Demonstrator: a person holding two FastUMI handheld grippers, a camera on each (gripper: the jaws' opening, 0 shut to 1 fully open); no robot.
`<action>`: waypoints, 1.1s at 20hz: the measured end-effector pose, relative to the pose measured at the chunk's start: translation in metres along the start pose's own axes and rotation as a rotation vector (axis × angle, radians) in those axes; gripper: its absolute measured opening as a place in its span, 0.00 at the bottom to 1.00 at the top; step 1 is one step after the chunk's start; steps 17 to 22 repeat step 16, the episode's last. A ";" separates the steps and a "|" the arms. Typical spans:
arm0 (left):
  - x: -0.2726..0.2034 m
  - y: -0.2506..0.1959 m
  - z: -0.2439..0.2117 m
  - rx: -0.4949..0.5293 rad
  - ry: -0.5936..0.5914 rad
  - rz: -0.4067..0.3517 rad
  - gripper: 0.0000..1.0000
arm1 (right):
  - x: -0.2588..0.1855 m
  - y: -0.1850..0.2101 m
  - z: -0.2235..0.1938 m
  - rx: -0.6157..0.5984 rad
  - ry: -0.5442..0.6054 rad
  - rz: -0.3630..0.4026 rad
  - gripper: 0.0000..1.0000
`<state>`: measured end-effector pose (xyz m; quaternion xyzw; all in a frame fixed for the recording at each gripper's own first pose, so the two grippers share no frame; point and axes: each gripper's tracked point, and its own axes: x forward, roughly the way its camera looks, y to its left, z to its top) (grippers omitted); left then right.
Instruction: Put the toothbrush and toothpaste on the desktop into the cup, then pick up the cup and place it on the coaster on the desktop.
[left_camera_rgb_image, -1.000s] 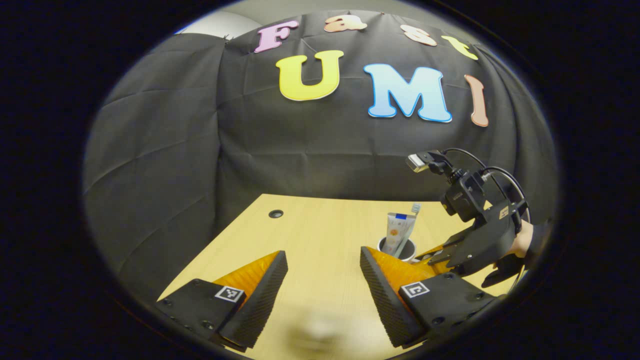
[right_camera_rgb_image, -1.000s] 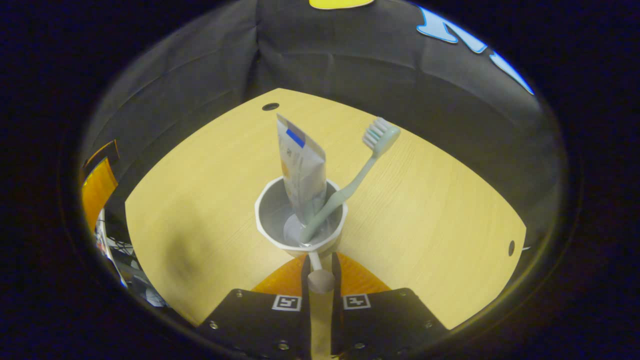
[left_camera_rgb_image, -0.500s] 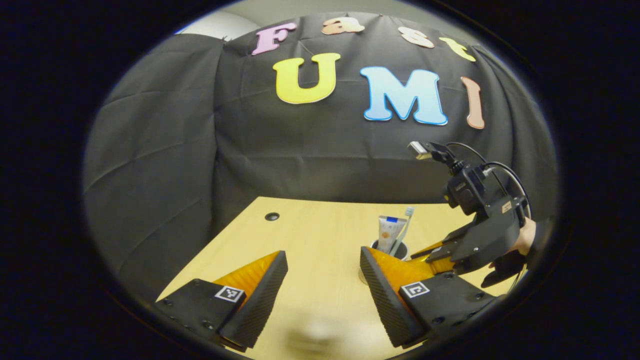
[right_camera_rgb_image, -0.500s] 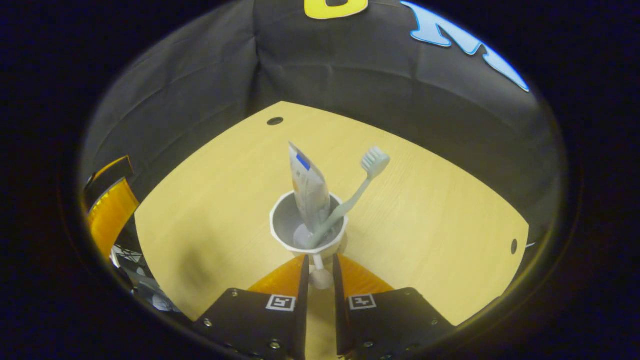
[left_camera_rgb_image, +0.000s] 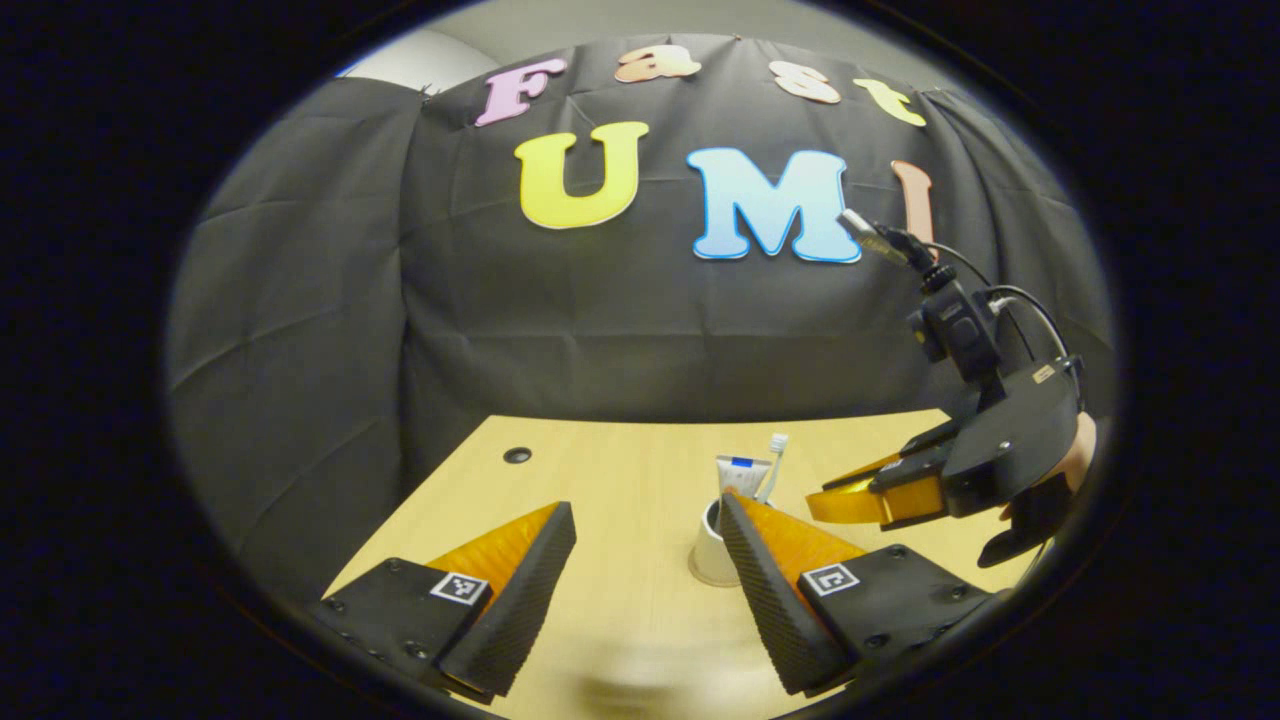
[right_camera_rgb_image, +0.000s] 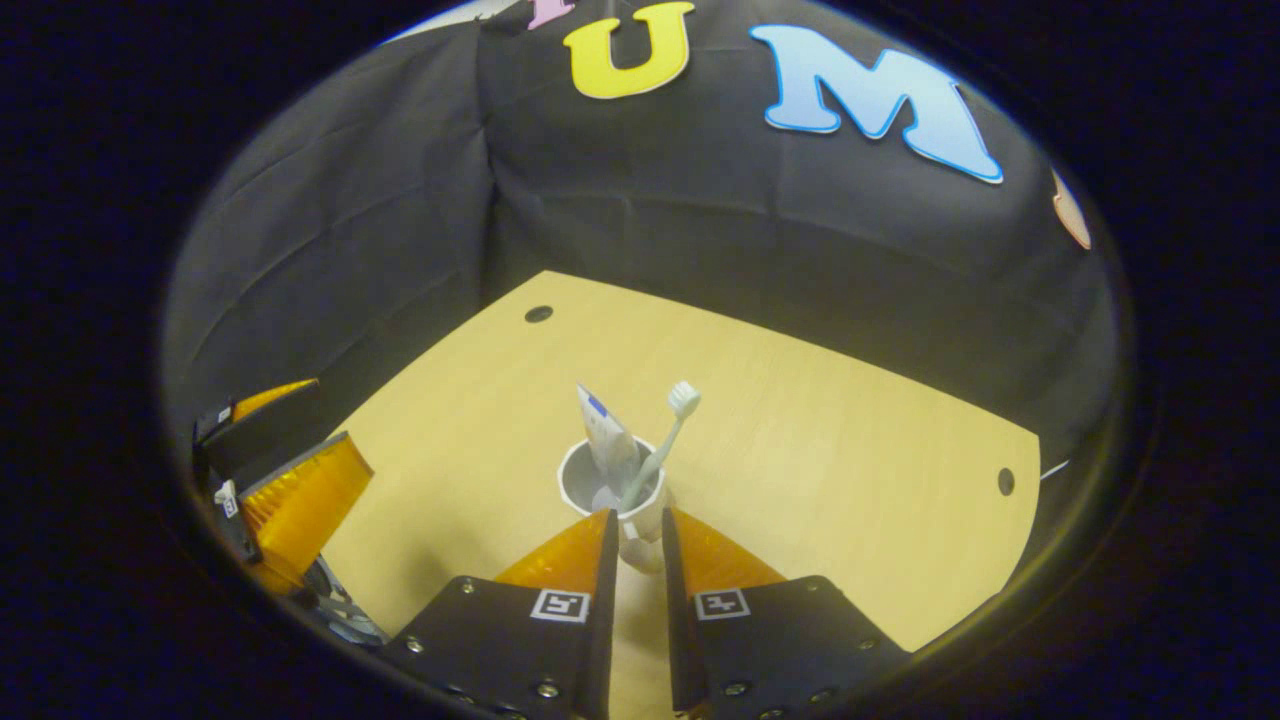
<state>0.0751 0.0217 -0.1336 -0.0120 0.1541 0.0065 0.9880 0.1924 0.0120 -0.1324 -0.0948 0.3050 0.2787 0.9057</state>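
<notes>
- Right gripper view, bottom centre: the right gripper (right_camera_rgb_image: 637, 530) has its fingers parted by a narrow gap, released, grasping nothing; the cup's handle shows between the tips, whether touching I cannot tell
- Just above, mid-frame: the cup (right_camera_rgb_image: 612, 492) stands on the desktop (right_camera_rgb_image: 850, 450); toothpaste (right_camera_rgb_image: 604, 435) and toothbrush (right_camera_rgb_image: 662, 440) lean inside
- Left gripper view, bottom: the left gripper (left_camera_rgb_image: 648, 520) is spread wide, empty; the cup (left_camera_rgb_image: 708, 548) sits behind its right-hand finger
- No coaster can be made out
</notes>
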 end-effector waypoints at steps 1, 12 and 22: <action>0.001 -0.005 0.006 0.006 -0.011 -0.012 0.94 | -0.009 -0.002 0.006 0.004 -0.027 -0.018 0.24; -0.010 -0.056 0.096 0.066 -0.223 -0.139 0.98 | -0.115 -0.024 0.061 0.131 -0.400 -0.259 0.29; -0.023 -0.065 0.132 0.066 -0.300 -0.169 0.97 | -0.146 -0.025 0.074 0.147 -0.508 -0.312 0.49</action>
